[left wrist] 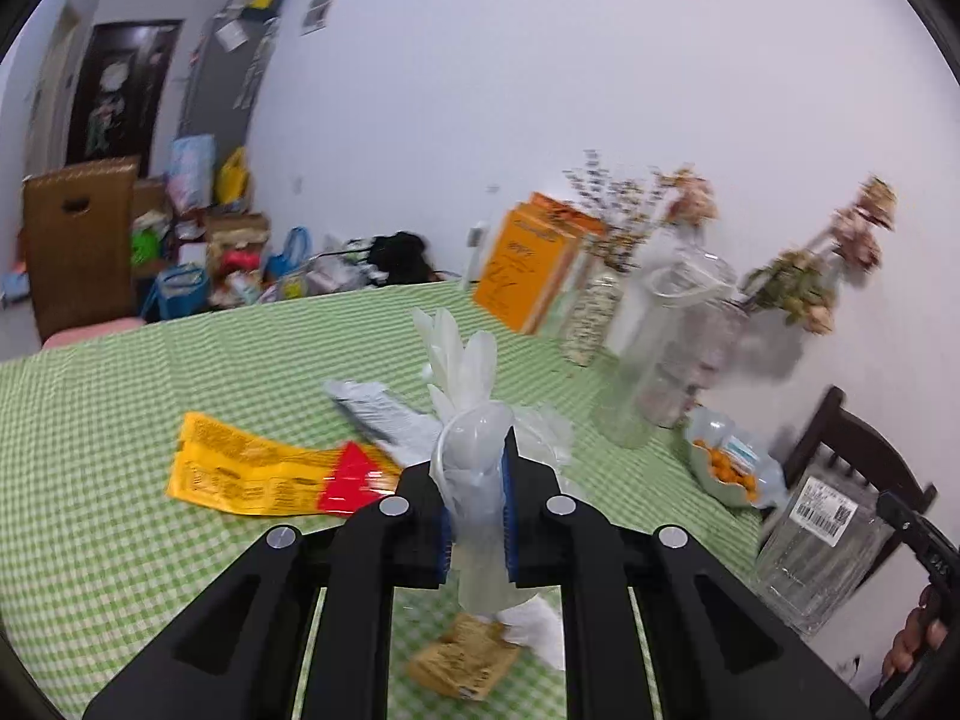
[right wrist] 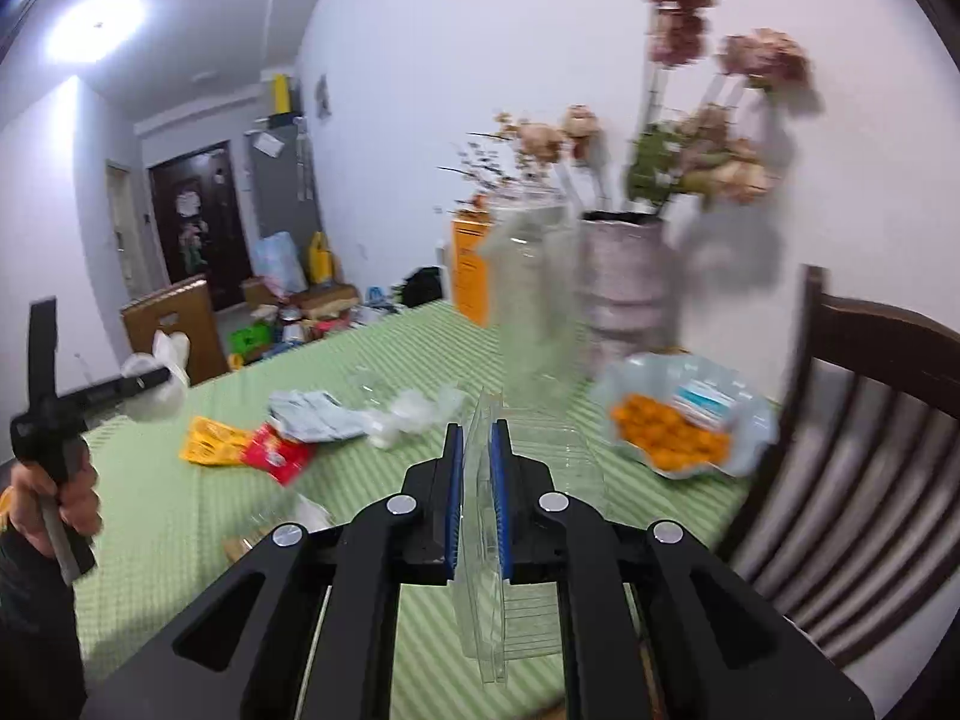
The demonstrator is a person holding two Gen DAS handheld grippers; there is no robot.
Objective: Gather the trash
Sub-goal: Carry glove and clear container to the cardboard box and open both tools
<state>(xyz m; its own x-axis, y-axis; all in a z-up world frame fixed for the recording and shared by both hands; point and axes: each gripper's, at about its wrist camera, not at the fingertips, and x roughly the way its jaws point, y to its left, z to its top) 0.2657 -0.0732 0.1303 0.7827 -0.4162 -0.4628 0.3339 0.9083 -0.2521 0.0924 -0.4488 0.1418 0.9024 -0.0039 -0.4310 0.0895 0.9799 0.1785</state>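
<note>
Gripping a plastic cup stuffed with gloves, left fingers; right fingers clamp an empty clear tray.

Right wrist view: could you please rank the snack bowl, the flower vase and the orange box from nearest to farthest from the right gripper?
1. Snack bowl: nearest to the right gripper, on the table just to its right.
2. Flower vase: behind the bowl, by the wall.
3. Orange box: farthest, beyond the vase along the wall.
</note>
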